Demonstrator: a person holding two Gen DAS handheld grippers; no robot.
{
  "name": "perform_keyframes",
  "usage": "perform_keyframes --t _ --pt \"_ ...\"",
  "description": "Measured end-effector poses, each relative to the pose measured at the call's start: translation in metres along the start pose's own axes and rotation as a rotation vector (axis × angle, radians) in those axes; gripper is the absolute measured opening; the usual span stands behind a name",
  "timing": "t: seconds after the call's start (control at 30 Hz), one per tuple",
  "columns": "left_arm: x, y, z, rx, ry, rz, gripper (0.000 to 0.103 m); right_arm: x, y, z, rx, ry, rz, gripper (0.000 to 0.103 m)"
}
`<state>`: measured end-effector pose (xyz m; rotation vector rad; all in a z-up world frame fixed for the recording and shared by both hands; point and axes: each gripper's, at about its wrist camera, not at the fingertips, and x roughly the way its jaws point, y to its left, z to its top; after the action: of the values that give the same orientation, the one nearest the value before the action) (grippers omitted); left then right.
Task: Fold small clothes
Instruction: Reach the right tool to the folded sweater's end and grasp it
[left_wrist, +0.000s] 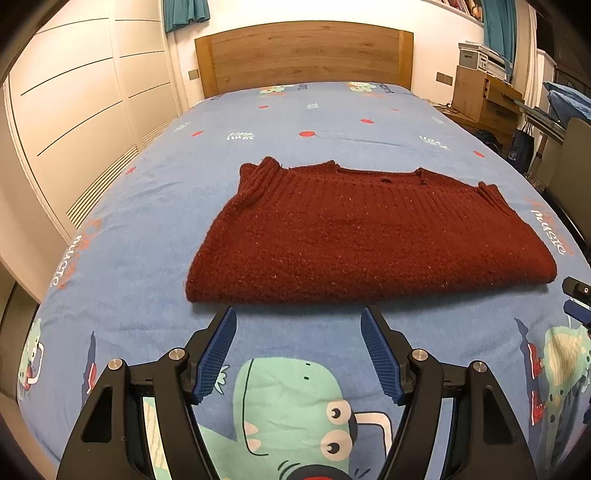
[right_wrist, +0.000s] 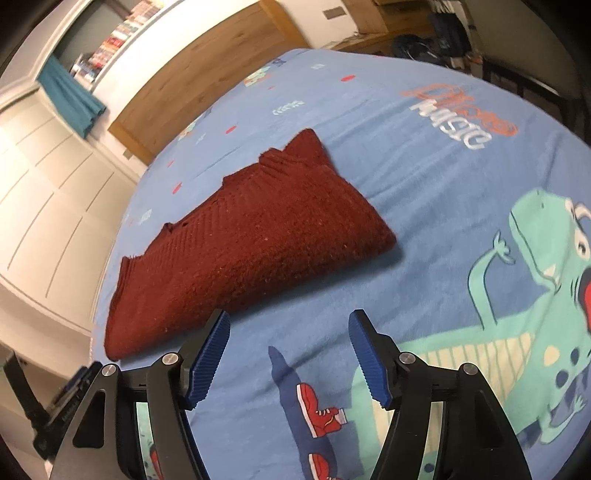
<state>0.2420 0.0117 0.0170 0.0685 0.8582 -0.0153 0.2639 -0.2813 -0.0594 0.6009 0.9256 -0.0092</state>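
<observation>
My left tongs (left_wrist: 298, 319) were wide open and held nothing. Their blue pads (left_wrist: 218, 354) hung just over the bed, right in front of the near edge of the red knitted sweater (left_wrist: 340, 229). My right tongs (right_wrist: 289, 323) were wide open too, and empty. They sat near the sweater's right end, and the left tip was just beside the knit, though I could not tell if it touched.

The sweater (right_wrist: 243, 251) lay folded in a thick, flat block in the middle of the bed, on the blue dinosaur sheet (left_wrist: 147, 206). Its fat folded edge faced me. Its ribbed ends and the neck pointed to the wooden headboard (left_wrist: 303, 55).

I thought a few things could go wrong. The knit was thick and soft, so if I pinched only the top layer, the layers under it could slide and the fold could fall open. If I dug my pads too low, I could grab the sheet along with the sweater and pull it up in a bump. If one hand lifted faster than the other, the fold could come out crooked. The fuzzy yarn could also catch on the rough pads.
</observation>
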Motion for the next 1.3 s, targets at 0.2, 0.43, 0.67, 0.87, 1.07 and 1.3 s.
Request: perform_keyframes --t 0.2,0.43,0.67,0.87,1.07,1.3 --pt "0.007 -0.005 -0.004 0.009 0.014 0.009 0.065 0.011 -0.021 -0.004 0.138 0.006 0.044 0.069" --pt "0.022 -0.005 -0.010 0.001 0.040 0.017 0.065 0.023 -0.025 -0.006 0.174 0.016 0.061 0.079" --pt "0.036 -0.001 -0.016 -0.010 0.065 0.018 0.065 0.037 -0.032 -0.003 0.229 0.017 0.081 0.080" --pt "0.048 0.015 -0.021 -0.073 0.100 0.015 0.065 0.046 -0.043 -0.005 0.308 0.011 0.112 0.081" --pt "0.050 0.018 -0.017 -0.114 0.112 -0.004 0.065 0.054 -0.052 0.012 0.360 -0.032 0.126 0.081" --pt "0.048 0.014 -0.012 -0.122 0.110 -0.026 0.065 0.073 -0.060 0.040 0.446 -0.072 0.159 0.083"
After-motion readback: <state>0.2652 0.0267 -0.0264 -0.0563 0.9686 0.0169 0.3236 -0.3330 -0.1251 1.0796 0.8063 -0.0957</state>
